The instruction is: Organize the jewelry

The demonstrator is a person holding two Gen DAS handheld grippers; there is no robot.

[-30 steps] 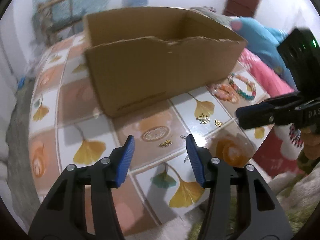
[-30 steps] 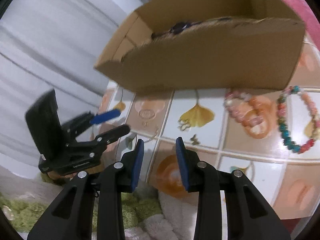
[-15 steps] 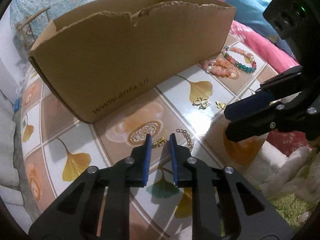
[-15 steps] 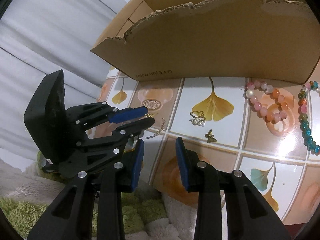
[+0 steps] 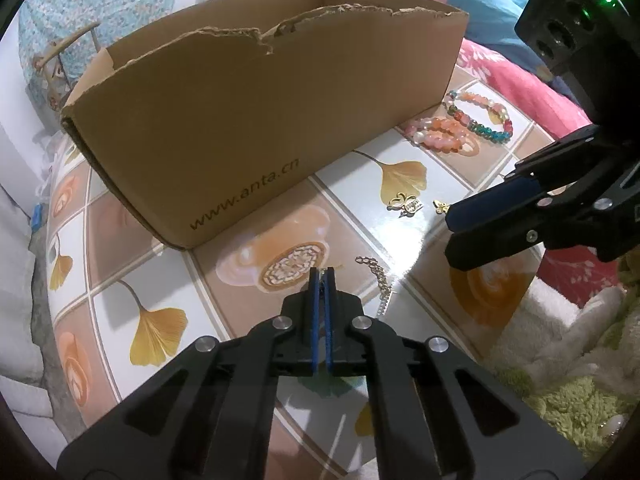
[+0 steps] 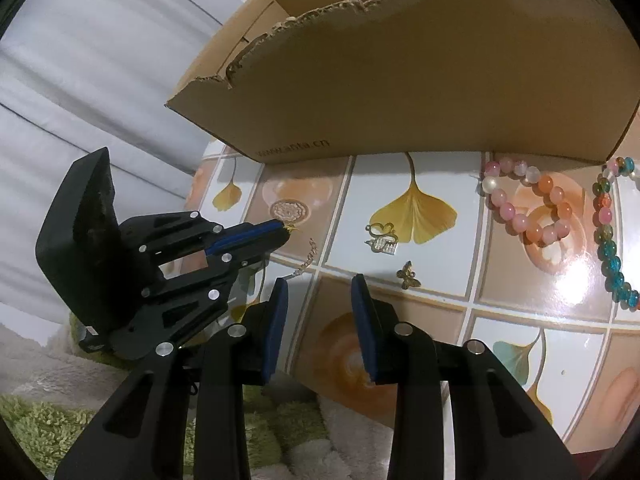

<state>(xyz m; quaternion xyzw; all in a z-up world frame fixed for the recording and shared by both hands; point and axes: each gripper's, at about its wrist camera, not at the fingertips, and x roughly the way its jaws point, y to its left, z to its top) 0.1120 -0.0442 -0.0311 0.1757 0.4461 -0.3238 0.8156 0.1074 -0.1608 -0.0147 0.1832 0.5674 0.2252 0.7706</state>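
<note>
On the near tiled tabletop [image 5: 352,200], the left gripper [image 5: 323,276] has just closed on a small gold charm [image 6: 291,229], ready for the cardboard box [image 5: 256,120]; the right gripper [image 6: 320,292] waits half-open, empty.

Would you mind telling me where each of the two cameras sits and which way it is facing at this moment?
Left wrist: rides the left gripper, looking down along its shut fingers at the tiled table and cardboard box; a small gold piece is pinched at the tips, and the right gripper enters from the right.
Right wrist: rides the right gripper, jaws open and empty, facing the same box from the other end; the left gripper shows at left.
Shared: box, butterfly charm, pink bead bracelet.
</note>
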